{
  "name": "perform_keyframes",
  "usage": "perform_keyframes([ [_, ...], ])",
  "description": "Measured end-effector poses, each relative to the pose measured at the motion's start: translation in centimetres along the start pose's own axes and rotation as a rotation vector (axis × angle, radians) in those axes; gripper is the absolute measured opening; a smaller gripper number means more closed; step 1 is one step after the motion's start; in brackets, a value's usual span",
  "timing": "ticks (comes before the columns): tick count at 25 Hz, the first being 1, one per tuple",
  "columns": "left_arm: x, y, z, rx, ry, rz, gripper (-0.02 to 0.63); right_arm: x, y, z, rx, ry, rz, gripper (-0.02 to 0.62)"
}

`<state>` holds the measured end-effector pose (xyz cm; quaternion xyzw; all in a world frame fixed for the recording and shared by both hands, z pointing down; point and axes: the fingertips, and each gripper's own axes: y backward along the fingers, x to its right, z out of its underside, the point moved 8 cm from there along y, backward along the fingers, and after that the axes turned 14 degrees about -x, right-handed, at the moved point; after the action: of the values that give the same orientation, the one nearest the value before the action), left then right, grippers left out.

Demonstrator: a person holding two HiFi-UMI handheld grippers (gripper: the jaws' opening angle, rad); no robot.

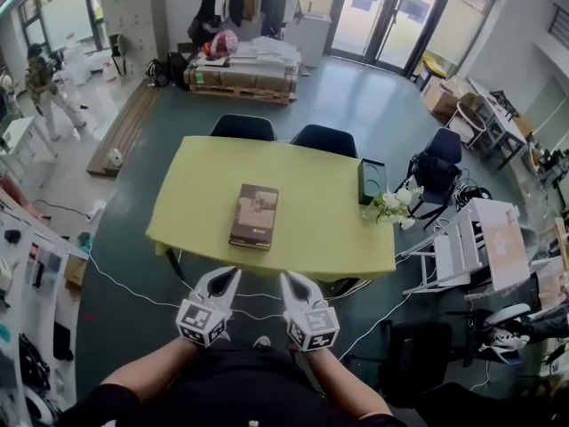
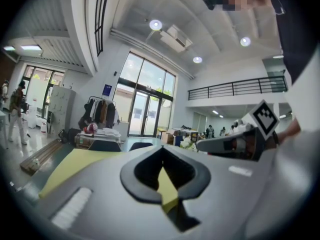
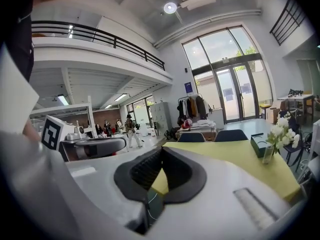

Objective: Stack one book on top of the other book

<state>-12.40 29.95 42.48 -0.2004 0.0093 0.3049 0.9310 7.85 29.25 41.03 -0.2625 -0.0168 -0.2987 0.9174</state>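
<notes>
A long rectangular desk (image 1: 320, 216) with a yellow-green top fills the middle of the head view, standing on a grey-green floor (image 1: 373, 105). Two dark shell-backed chairs (image 1: 242, 127) are pushed in along its far side.

A dark brown hardback book (image 1: 254, 215) lies flat on the desk, left of centre and towards the near edge. Whether a second book lies beneath it cannot be told.

The left gripper (image 1: 233, 273) and the right gripper (image 1: 286, 277), both white with black-and-white marker cubes, are held side by side over the floor. They sit just short of the desk's near edge and are well apart from the book.

In the left gripper view the left gripper (image 2: 162, 151) has its jaws closed tip to tip with nothing between them. Only the yellow-green top shows through the hollow behind the tips. The right gripper (image 3: 161, 151) has its jaws closed together in the same way and is also empty.

A dark green oblong box (image 1: 372, 181) stands near the desk's right end. Just beside it is a small bunch of white flowers (image 1: 396, 205).
</notes>
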Motion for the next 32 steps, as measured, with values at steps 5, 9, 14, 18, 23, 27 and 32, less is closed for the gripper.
perform_keyframes([
  [5, -1.3, 1.3, 0.0, 0.002, -0.018, 0.032, 0.006, -2.6, -0.3, 0.1, 0.007, 0.002, 0.024, 0.003],
  [9, -2.6, 3.0, -0.1, 0.010, -0.021, 0.041, 0.006, -4.9, -1.0, -0.3, 0.019, 0.008, 0.036, 0.003],
  [14, -3.7, 4.4, 0.9, -0.002, -0.006, 0.043, 0.006, -6.5, -1.3, 0.3, 0.017, 0.004, 0.054, 0.003],
  [18, -4.0, 5.1, 1.3, -0.004, -0.004, 0.049, 0.006, -7.0, -1.4, 0.9, 0.004, -0.013, 0.069, 0.003],
  [23, -3.9, 5.5, 1.5, -0.008, -0.006, 0.061, 0.006, -7.7, -1.3, 0.9, 0.003, -0.006, 0.069, 0.003],
  [27, -3.4, 5.7, 1.4, -0.005, -0.011, 0.069, 0.008, -8.0, -1.0, 1.1, 0.002, -0.007, 0.074, 0.003],
  [32, -3.0, 5.6, 1.3, 0.005, -0.019, 0.082, 0.008, -8.1, -0.8, 1.3, 0.009, 0.001, 0.084, 0.003],
])
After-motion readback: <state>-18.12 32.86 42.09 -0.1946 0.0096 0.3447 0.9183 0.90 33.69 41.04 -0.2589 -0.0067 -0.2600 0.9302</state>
